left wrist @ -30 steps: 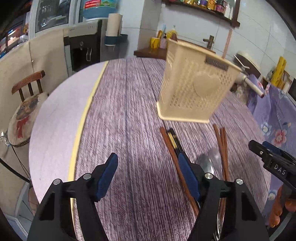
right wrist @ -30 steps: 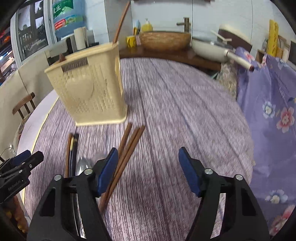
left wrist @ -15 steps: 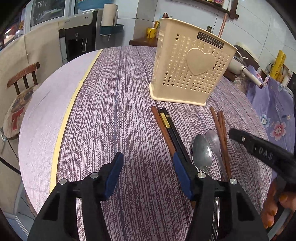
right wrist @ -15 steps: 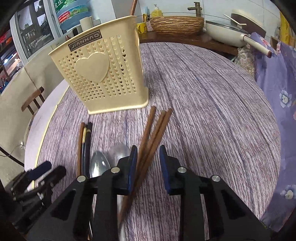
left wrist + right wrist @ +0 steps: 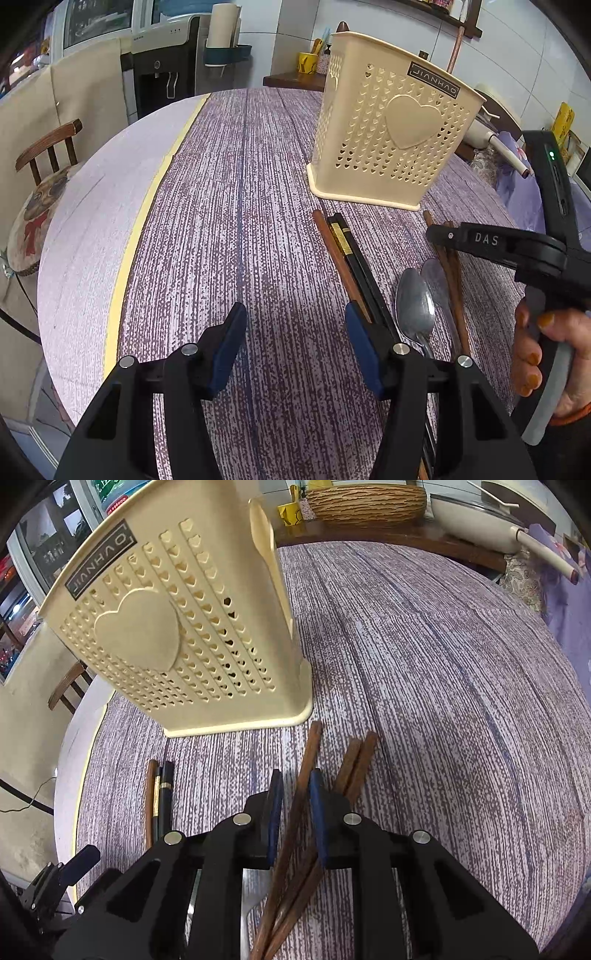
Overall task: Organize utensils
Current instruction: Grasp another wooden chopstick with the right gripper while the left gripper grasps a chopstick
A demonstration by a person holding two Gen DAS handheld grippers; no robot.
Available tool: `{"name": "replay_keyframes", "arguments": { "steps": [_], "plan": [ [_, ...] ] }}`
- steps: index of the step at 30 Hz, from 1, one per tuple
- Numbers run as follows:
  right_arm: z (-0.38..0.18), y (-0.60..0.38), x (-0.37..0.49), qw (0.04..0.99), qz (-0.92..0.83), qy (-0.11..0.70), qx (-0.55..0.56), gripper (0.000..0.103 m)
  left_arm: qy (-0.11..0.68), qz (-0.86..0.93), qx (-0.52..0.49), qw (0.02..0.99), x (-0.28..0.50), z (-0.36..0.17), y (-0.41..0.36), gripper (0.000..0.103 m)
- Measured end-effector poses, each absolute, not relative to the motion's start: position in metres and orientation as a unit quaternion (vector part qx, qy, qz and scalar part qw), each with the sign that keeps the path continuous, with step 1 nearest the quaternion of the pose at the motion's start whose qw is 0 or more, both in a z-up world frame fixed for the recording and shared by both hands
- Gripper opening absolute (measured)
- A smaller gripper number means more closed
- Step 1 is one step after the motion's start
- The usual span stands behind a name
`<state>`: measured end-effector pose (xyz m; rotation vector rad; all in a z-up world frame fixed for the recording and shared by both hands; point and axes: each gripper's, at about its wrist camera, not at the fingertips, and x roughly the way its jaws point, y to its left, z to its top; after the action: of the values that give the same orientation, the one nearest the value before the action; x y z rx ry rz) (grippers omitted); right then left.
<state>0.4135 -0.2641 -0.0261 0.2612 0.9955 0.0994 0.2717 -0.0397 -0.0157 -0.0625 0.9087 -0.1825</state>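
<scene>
Cream plastic utensil holder (image 5: 391, 147) carries a dark label reading "JIANHAO" near its rim, w/ a raised heart on the front & rows of small heart-shaped holes. It stands upright on the counter (image 5: 229, 221), which wears a purple-grey streaked cloth w/ a yellow stripe at one edge. Right tool (image 5: 295, 805) shows "DAS" in pale letters on its black arm in the left wrist view.

Around: wooden chair w/ cushion (image 5: 40, 184) beside the counter, water dispenser (image 5: 162, 77) behind, woven basket (image 5: 365, 498) & white pan (image 5: 476, 520) on a side shelf, yellow mug (image 5: 308, 62).

Utensils lie flat on the counter just in front of the holder: brown chopstick beside a black pair w/ gold band (image 5: 354, 266), two metal spoons (image 5: 413, 302), then three reddish-brown chopsticks (image 5: 354, 764).

Right tool: jaws closing, nearly together, one reddish-brown chopstick (image 5: 306, 768) between the blue pads; the other two lie just right of the pads, outside them. Can't tell if pads press it yet. Hand (image 5: 543, 354) grips its handle.

Left tool (image 5: 295, 332): jaws about half spread, nothing between them, over bare cloth left of the black pair.
</scene>
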Motion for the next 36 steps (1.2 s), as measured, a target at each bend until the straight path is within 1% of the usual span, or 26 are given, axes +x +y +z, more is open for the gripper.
{"name": "replay_keyframes", "arguments": {
  "steps": [2, 6, 12, 14, 21, 25, 28, 36],
  "plan": [
    [-0.026, -0.263, 0.418, 0.869, 0.036, 0.479, 0.122, 0.012, 0.44, -0.087, -0.033, 0.893, 0.273, -0.016, -0.039, 0.055],
    [-0.024, -0.252, 0.419, 0.871, 0.016, 0.483, 0.09, 0.01, 0.447, -0.092, -0.04, 0.889, 0.277, -0.018, -0.042, 0.053],
    [-0.022, -0.259, 0.404, 0.869, 0.021, 0.485, 0.096, 0.01, 0.442, -0.102, -0.013, 0.891, 0.284, -0.017, -0.063, 0.052],
    [-0.022, -0.26, 0.402, 0.869, 0.021, 0.485, 0.093, 0.01, 0.443, -0.097, 0.004, 0.891, 0.287, -0.02, -0.069, 0.049],
    [-0.024, -0.257, 0.4, 0.872, 0.015, 0.482, 0.085, 0.01, 0.442, -0.081, 0.026, 0.893, 0.292, -0.025, -0.076, 0.048],
    [-0.024, -0.26, 0.397, 0.869, 0.016, 0.486, 0.089, 0.01, 0.444, -0.08, 0.031, 0.892, 0.294, -0.023, -0.066, 0.041],
    [-0.023, -0.258, 0.4, 0.868, 0.015, 0.489, 0.086, 0.01, 0.455, -0.082, 0.01, 0.886, 0.302, -0.023, -0.054, 0.041],
    [-0.023, -0.246, 0.404, 0.868, -0.013, 0.492, 0.066, 0.01, 0.468, -0.06, 0.022, 0.881, 0.325, -0.022, -0.065, 0.04]
  ]
}}
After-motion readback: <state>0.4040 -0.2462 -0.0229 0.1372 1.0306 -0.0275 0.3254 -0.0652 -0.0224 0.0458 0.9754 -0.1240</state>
